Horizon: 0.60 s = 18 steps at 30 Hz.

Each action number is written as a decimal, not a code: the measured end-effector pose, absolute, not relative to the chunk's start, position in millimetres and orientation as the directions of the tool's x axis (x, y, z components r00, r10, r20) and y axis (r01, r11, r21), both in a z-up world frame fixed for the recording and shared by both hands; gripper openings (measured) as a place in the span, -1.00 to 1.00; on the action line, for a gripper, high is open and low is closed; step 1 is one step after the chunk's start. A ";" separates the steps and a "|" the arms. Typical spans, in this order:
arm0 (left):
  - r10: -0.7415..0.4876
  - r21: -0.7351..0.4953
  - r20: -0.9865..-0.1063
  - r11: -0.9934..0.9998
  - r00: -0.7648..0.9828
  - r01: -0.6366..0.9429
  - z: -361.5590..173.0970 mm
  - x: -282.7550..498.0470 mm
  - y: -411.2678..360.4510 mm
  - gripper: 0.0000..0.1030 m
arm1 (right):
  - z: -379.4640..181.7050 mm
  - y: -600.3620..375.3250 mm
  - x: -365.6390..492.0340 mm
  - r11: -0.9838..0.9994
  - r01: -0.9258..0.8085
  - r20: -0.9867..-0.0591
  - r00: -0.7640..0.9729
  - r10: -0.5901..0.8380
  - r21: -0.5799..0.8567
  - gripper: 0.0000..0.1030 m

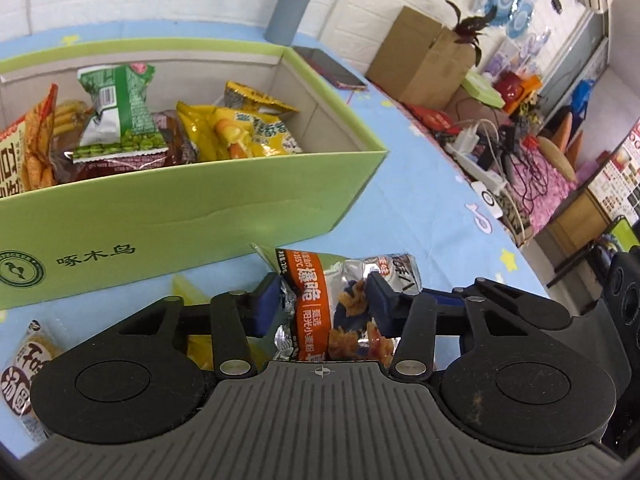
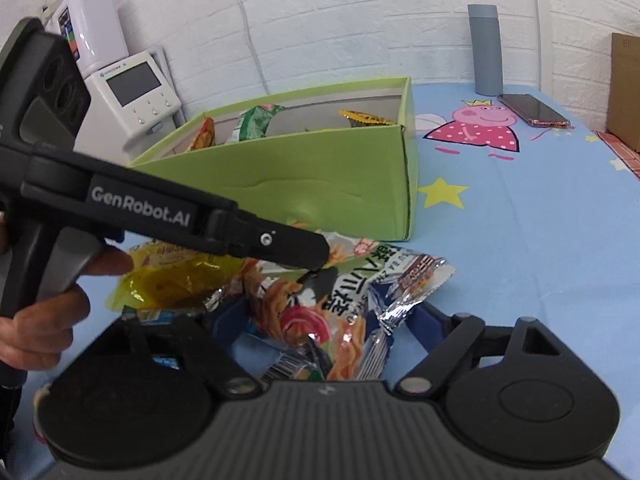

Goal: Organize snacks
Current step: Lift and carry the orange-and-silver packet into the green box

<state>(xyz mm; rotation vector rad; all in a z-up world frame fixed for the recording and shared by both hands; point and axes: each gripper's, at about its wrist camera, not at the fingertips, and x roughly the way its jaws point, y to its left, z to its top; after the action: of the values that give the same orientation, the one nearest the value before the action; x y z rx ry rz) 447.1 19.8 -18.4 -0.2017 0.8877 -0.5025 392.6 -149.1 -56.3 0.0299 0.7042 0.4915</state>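
Observation:
A green cardboard box (image 1: 192,216) (image 2: 320,184) holds several snack packets. My left gripper (image 1: 324,300) is shut on a silver and orange snack packet (image 1: 316,300) just in front of the box, a little above the blue tablecloth. In the right wrist view the left gripper (image 2: 316,268) reaches in from the left over a loose pile of packets. My right gripper (image 2: 320,320) has its blue fingers on both sides of a silver noodle-snack packet (image 2: 344,308); how tightly they close on it I cannot tell.
A yellow packet (image 2: 168,280) and a brown-and-white packet (image 1: 24,368) lie on the cloth. A grey bottle (image 2: 486,48) and a phone (image 2: 534,110) stand beyond the box. A white device (image 2: 136,100) is behind its left end. A cluttered side table (image 1: 500,152) is off the table's right edge.

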 end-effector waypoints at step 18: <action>-0.446 -0.322 -0.686 0.895 0.575 0.309 -20.7 437.1 21.6 0.29 | -62.2 -182.0 383.6 0.905 -0.348 -0.612 0.669 0.422 0.244 0.80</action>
<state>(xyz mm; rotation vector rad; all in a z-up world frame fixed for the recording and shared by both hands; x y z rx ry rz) 437.1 21.6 -20.7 -0.1744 0.8504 -0.4444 383.6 -182.0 -62.2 0.1099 0.7170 0.4346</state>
